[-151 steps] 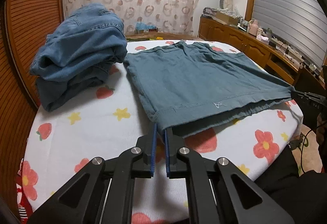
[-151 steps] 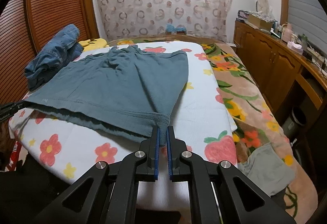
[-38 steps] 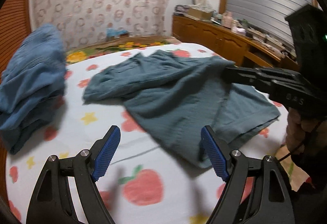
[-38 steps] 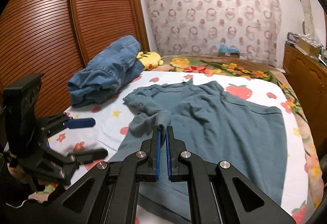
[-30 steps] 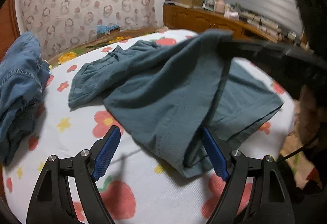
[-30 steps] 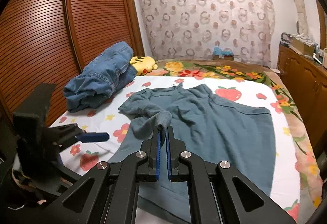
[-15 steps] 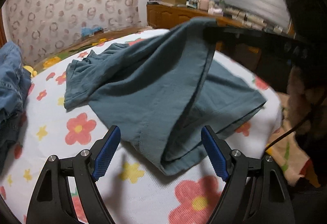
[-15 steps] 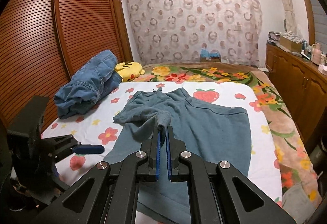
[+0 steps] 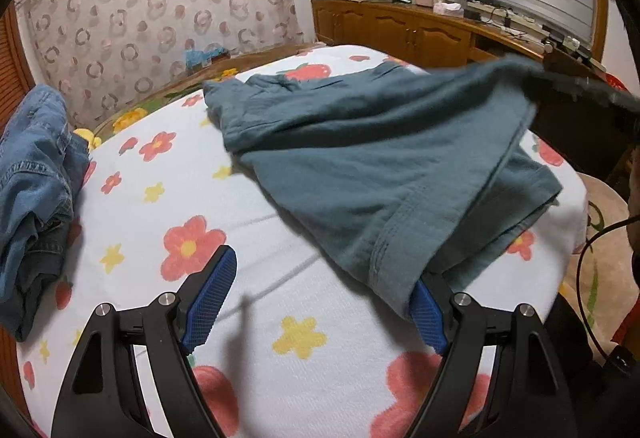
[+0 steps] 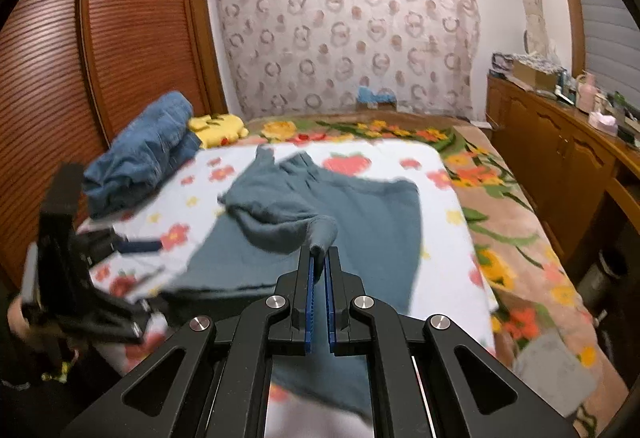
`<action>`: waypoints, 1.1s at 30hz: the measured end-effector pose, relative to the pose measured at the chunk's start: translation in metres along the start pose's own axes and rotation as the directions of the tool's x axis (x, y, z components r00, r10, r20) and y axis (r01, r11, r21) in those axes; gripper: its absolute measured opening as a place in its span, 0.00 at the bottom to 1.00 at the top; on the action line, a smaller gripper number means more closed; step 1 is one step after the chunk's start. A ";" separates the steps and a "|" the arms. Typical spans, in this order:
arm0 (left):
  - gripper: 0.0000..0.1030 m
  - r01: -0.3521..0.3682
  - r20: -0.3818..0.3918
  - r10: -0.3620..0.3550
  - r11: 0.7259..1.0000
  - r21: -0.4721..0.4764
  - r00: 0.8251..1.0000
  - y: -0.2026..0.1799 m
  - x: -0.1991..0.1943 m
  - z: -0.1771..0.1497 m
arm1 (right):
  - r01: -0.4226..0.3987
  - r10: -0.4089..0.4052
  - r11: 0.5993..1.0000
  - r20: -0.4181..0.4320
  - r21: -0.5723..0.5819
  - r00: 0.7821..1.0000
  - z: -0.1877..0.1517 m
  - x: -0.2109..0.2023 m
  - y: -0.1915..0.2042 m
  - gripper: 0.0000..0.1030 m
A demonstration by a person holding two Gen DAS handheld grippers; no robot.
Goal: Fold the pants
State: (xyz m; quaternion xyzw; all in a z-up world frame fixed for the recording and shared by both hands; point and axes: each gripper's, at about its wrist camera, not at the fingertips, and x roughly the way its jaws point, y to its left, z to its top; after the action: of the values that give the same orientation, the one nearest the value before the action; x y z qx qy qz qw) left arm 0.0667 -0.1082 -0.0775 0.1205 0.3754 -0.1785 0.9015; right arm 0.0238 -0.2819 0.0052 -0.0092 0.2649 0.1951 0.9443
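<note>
Teal pants [image 9: 380,166] lie on the flowered bed sheet [image 9: 168,198], partly folded over. My right gripper [image 10: 319,270] is shut on a hem corner of the pants [image 10: 320,234] and holds it lifted above the bed; it shows as a dark bar at the right of the left wrist view [image 9: 580,90]. My left gripper [image 9: 320,298] is open and empty, low over the sheet, its right pad [image 9: 428,314] touching the hanging hem. In the right wrist view the left gripper [image 10: 136,246] sits at the left bed edge.
A pile of blue jeans [image 9: 32,182] lies at the left of the bed, with a yellow plush [image 10: 218,128] behind it. A wooden cabinet [image 10: 560,158] runs along the right. A wooden wardrobe [image 10: 100,58] stands on the left. A flowered blanket [image 10: 508,222] covers the bed's right side.
My right gripper has carried the held pant corner further to the right across the pants. My left gripper stays open and has come closer to the hanging hem.
</note>
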 end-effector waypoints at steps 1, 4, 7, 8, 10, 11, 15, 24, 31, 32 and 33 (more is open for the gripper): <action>0.79 0.012 0.008 -0.012 1.000 0.004 1.000 -0.002 -0.001 0.001 | 0.015 -0.015 1.000 -0.010 0.002 1.000 -0.006 -0.003 -0.002 0.05; 0.79 0.050 0.013 -0.050 0.999 0.011 0.999 -0.005 -0.003 0.002 | 0.056 -0.056 0.998 -0.035 0.010 0.998 -0.016 -0.008 -0.009 0.05; 0.79 0.070 0.019 -0.070 0.997 0.022 0.997 -0.011 -0.006 0.003 | 0.078 -0.075 0.996 -0.058 0.048 0.996 -0.023 -0.009 -0.022 0.05; 0.79 0.076 0.020 -0.076 0.997 0.023 0.997 -0.012 -0.008 0.003 | 0.084 -0.080 0.995 -0.063 0.062 0.995 -0.025 -0.009 -0.026 0.05; 0.79 0.087 0.022 -0.088 0.996 0.022 0.996 -0.012 -0.009 0.003 | 0.089 -0.082 0.992 -0.073 0.087 0.994 -0.028 -0.009 -0.030 0.05; 0.79 0.093 0.024 -0.093 0.995 0.021 0.995 -0.012 -0.011 0.004 | 0.089 -0.082 0.992 -0.077 0.093 0.994 -0.031 -0.011 -0.032 0.05; 0.79 0.111 0.046 -0.111 0.994 0.013 0.993 -0.010 -0.020 0.005 | 0.084 -0.072 0.992 -0.118 0.094 0.990 -0.039 -0.007 -0.028 0.05; 0.79 0.117 0.056 -0.116 0.993 -0.018 0.992 0.000 -0.014 0.016 | 0.075 -0.061 0.991 -0.121 0.113 0.991 -0.030 -0.013 -0.035 0.05; 0.79 0.148 0.044 -0.148 0.989 -0.007 0.988 -0.007 -0.005 0.012 | 0.092 -0.082 0.989 -0.087 0.112 0.993 -0.025 -0.021 -0.044 0.25; 0.77 0.151 0.038 -0.151 0.988 -0.004 0.988 -0.008 -0.003 0.011 | 0.092 -0.083 0.989 -0.085 0.113 0.993 -0.025 -0.020 -0.045 0.26; 0.74 0.157 0.030 -0.157 0.988 0.001 0.987 -0.010 -0.001 0.010 | 0.092 -0.082 0.989 -0.086 0.114 0.993 -0.024 -0.018 -0.046 0.30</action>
State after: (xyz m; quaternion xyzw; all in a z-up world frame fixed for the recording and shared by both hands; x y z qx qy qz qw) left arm 0.0677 -0.1204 -0.0708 0.0874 0.3703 -0.2506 0.8902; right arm 0.0146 -0.3335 -0.0105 0.0271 0.3133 0.1371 0.9393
